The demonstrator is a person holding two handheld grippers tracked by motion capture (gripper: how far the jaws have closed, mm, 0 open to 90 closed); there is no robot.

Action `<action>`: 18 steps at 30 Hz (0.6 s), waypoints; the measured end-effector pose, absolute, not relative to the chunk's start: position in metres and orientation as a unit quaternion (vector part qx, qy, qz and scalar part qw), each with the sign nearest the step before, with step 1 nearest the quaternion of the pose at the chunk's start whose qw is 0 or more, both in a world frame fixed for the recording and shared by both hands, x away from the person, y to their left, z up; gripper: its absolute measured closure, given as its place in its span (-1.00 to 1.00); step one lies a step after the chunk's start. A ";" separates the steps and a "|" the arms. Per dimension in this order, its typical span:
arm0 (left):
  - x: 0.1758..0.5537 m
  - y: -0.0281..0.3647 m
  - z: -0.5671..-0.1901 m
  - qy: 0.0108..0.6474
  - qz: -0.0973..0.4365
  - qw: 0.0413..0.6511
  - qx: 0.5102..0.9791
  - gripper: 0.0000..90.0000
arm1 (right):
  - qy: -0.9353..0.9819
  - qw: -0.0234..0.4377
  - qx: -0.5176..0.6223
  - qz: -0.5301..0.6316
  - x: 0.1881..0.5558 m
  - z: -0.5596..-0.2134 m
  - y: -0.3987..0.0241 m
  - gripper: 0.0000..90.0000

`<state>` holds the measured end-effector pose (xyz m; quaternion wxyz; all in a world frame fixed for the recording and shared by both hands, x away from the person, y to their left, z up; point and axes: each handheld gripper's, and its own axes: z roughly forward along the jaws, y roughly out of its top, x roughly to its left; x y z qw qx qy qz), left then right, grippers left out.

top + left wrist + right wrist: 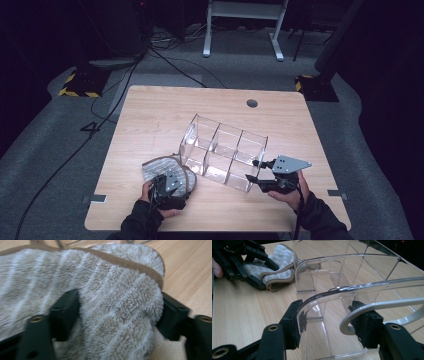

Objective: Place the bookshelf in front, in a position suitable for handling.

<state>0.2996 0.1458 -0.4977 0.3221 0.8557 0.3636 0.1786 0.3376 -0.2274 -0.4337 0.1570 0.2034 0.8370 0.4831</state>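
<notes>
A folded fuzzy cloth [154,167] [112,302] [283,255], grey-beige with pale stripes and brown trim, lies near the table's front left. My left gripper [161,181] [118,312] [265,275] stands over it with a puffed fold between its open jaws, not squeezed. To the right lies a clear plastic organizer [222,150] [332,290] with several compartments, set at an angle. My right gripper [252,170] [329,322] is at its near right corner, one pad against the outside of a curved clear wall and the other against an inner rim, shut across that end.
The wooden table [150,115] has a round cable hole [252,103] at the back. Bare wood lies left of and behind the organizer. Beyond the table, cables run over grey floor, with a white frame [242,30] and yellow-black marked bases [80,82].
</notes>
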 end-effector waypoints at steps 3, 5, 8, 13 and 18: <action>0.300 0.149 -0.496 0.363 0.186 0.317 0.856 0.07 | 0.835 0.157 0.210 0.484 0.337 -0.434 -0.236 0.01; 0.299 0.148 -0.495 0.356 0.195 0.312 0.859 0.14 | 0.835 0.158 0.211 0.483 0.337 -0.434 -0.237 0.01; 0.297 0.147 -0.493 0.339 0.210 0.304 0.865 0.35 | 0.834 0.161 0.212 0.484 0.336 -0.434 -0.241 0.01; 0.292 0.154 -0.486 0.316 0.200 0.337 0.864 0.52 | 0.832 0.163 0.213 0.485 0.336 -0.435 -0.244 0.01; 0.281 0.153 -0.472 0.270 0.193 0.383 0.862 0.54 | 0.832 0.163 0.213 0.486 0.337 -0.435 -0.244 0.01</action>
